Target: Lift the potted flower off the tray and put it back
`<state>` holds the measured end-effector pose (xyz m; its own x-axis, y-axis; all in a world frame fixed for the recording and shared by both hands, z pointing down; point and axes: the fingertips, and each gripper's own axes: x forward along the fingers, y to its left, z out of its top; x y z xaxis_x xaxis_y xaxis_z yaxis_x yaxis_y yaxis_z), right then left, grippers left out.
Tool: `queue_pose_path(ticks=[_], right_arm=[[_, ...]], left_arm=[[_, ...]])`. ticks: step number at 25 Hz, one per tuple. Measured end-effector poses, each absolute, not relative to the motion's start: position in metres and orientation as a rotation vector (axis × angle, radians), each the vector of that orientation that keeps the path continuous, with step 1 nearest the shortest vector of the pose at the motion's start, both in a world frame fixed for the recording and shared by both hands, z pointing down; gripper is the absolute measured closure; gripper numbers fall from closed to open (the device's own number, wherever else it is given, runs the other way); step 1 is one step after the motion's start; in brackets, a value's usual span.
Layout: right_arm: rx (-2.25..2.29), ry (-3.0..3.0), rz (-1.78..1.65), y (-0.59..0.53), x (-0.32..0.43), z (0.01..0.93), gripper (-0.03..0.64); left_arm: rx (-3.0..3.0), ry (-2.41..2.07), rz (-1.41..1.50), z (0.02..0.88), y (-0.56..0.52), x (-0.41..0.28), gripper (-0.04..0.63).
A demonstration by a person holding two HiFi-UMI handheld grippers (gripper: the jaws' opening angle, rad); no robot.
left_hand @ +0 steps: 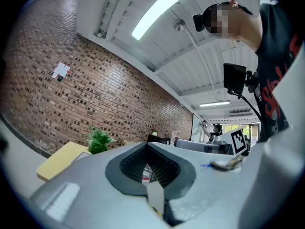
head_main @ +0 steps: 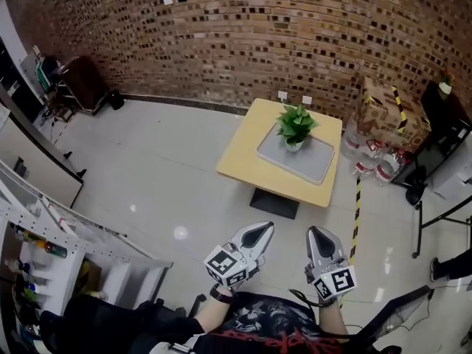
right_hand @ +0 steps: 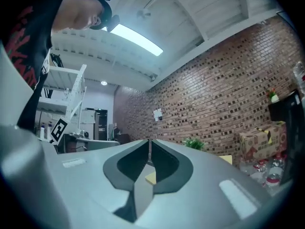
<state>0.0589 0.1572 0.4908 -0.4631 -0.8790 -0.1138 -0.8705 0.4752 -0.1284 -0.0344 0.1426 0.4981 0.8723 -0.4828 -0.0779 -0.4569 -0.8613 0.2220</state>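
Both left gripper (head_main: 264, 227), right gripper (head_main: 316, 231), fingers pressed together, empty, potted flower (head_main: 296, 124) distant.

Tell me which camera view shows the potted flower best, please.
The head view: the whole potted flower, white pot included, stands on the grey tray. The left gripper view shows only its leaves; the right gripper view shows only small, distant leaf tips.

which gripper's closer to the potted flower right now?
Right, but barely. The right gripper sits almost straight back from the potted flower on the tray; the left gripper is further off to its left. Both are well short of the table.
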Motion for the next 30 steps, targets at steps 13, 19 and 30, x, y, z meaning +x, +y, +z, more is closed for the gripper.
queue_pose_path(ticks=[13, 19, 30], right_arm=[[-1.898, 2.604, -0.177, -0.142, 0.046, 0.569, 0.318], [-1.983, 2.655, -0.565, -0.234, 0.1, 0.718, 0.025], [-2.042, 2.745, -0.823, -0.409, 0.156, 0.911, 0.025]], left_arm=[[2.777, -0.817, -0.254, 0.487, -0.157, -0.107, 0.591], [2.729, -0.842, -0.196, 0.491, -0.205, -0.087, 0.592], [2.713, -1.076, -0.06, 0.49, -0.254, -0.07, 0.591]])
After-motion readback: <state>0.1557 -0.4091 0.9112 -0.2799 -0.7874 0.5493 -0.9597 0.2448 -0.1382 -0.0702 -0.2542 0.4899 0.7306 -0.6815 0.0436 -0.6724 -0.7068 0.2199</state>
